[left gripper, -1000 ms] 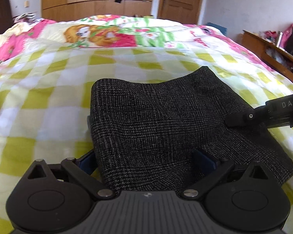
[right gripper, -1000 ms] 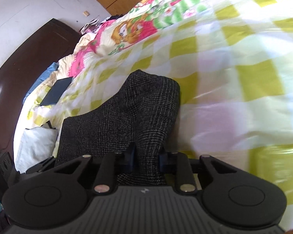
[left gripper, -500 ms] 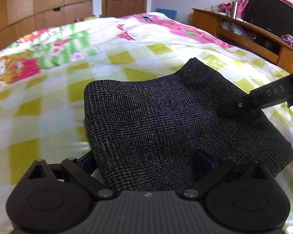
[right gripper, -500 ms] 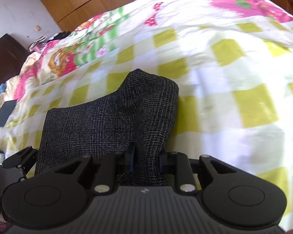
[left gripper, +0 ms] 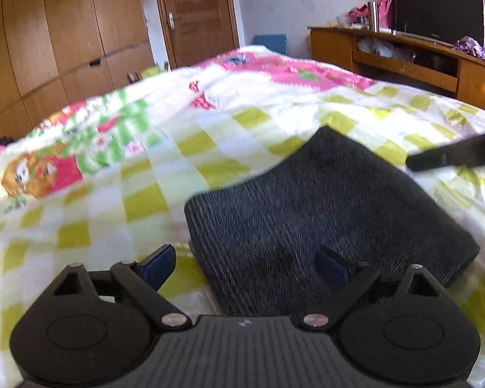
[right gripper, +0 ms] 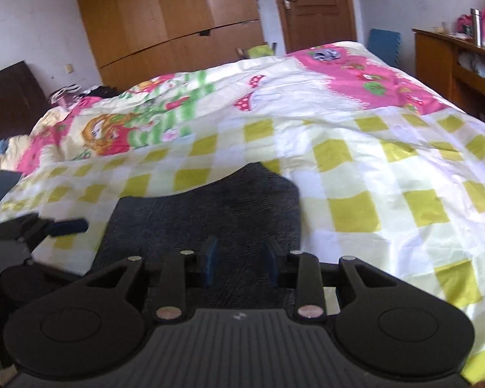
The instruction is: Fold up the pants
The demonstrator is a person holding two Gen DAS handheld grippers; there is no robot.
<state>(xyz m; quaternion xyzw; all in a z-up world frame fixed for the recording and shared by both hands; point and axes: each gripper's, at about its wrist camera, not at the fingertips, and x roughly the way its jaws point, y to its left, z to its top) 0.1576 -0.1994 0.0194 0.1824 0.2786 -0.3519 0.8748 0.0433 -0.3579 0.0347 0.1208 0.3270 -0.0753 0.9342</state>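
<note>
**Folded pants lie between two lifted claws on the bed**

As the dark tweed pants (left gripper: 323,213) rest in a compact folded stack on the yellow-checked bed (left gripper: 139,200), both claws hang just above its near edge, neither one gripping cloth. The left claw (left gripper: 247,266) stands wide, one finger out over the bare quilt and the other above the fabric, so the stack's left edge sits between them, below the pads. The right claw (right gripper: 241,260) is parted more narrowly; its jaws have just been opening, and the cloth seen between them lies underneath rather than pinched. From either claw the bundle stretches forward and away, its long axis running roughly left to right across the bed, with one raised corner at the far right. The left claw is nearer the bundle's left end, the right claw (left gripper: 452,155) nearer its right. By the look of it the fold is essentially done, and any further tidying would mean reaching down and forward onto the stack.
</note>
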